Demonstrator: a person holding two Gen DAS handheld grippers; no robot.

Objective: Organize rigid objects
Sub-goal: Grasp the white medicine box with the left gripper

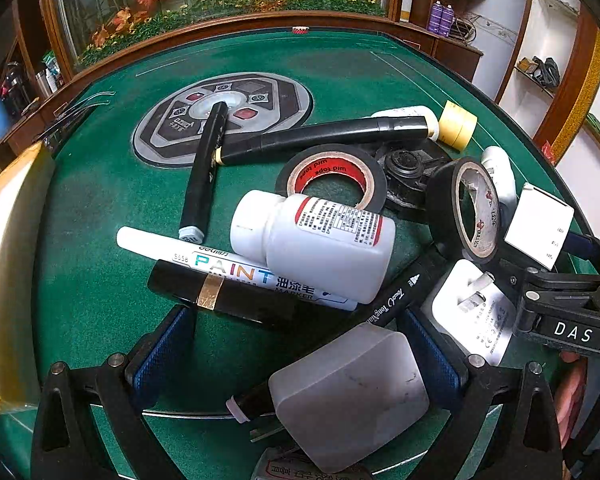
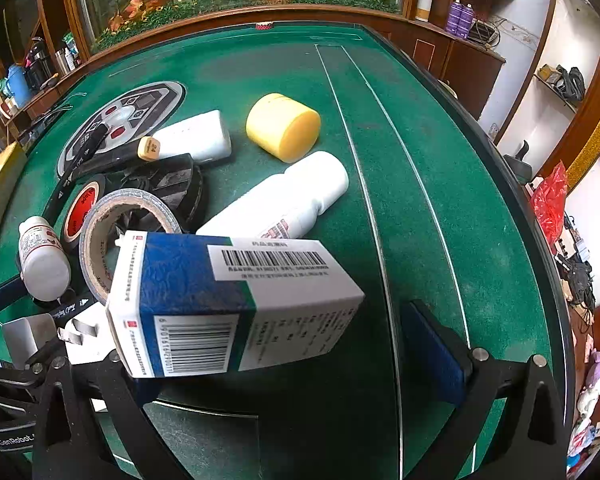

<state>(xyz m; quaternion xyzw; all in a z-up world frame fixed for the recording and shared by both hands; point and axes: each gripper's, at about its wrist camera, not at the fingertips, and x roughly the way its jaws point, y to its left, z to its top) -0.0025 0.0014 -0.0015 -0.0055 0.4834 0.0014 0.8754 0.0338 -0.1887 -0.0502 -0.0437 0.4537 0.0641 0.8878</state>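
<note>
Carton position first: the blue-and-white medicine box [image 2: 228,304] lies in front of my right gripper [image 2: 296,344], its near end beside the left pad. The right pad [image 2: 432,352] stands well apart from it with bare green felt [image 2: 420,200] between. So the right jaws are spread wide and grip nothing, as far as I can judge. I cannot tell whether the left pad touches the carton.

Long axis of the box runs roughly crosswise to the fingers, tilted. Its barcoded end faces the camera and its far end points away to the right. One corner seems propped on the upright tape roll [image 2: 104,236] just behind it.

Left gripper [image 1: 300,356]: jaws open, both blue pads showing. A translucent plastic block [image 1: 352,392] lies between them, apparently ungripped, with the Touch marker [image 1: 396,300] passing diagonally under or beside it.

Judgement: the right hand is nearer the box by far. From the left wrist view only its white end flap [image 1: 540,224] shows, just right of the same tape roll. Closing across the short width looks feasible once the jaws are centred.
</note>
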